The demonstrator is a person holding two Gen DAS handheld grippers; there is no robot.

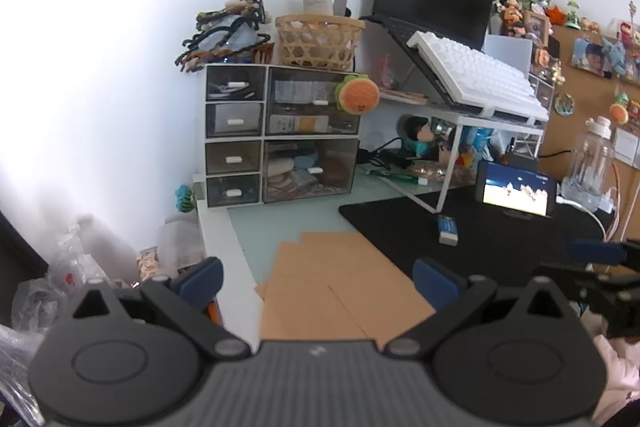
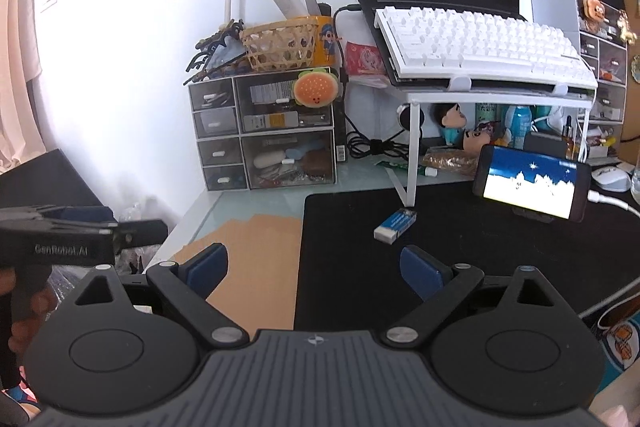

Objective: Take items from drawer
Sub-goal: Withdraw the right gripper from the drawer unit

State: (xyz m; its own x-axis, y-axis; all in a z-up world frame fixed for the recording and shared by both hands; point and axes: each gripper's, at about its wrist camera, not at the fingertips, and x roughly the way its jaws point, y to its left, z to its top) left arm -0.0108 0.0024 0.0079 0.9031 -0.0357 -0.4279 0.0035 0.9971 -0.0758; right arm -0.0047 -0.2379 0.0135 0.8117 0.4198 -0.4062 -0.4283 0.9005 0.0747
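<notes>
A small organiser of clear plastic drawers (image 1: pixel 280 135) (image 2: pixel 266 131) stands at the back left of the desk, all drawers shut, with small items visible inside. My left gripper (image 1: pixel 318 279) is open and empty above brown paper sheets (image 1: pixel 328 291), well short of the drawers. My right gripper (image 2: pixel 314 269) is open and empty over the paper (image 2: pixel 256 259) and the black mat's (image 2: pixel 460 227) edge. Each gripper shows at the edge of the other's view: the right one in the left wrist view (image 1: pixel 600 255), the left one in the right wrist view (image 2: pixel 132 229).
A wicker basket (image 1: pixel 318 41) and hair clips sit on top of the organiser, with an orange burger plush (image 1: pixel 358 95) on its front. A white eraser (image 2: pixel 396 225), a lit phone (image 2: pixel 532 183), a white stand with laptop and keyboard (image 2: pixel 480 47) and a water bottle (image 1: pixel 590 163) stand to the right.
</notes>
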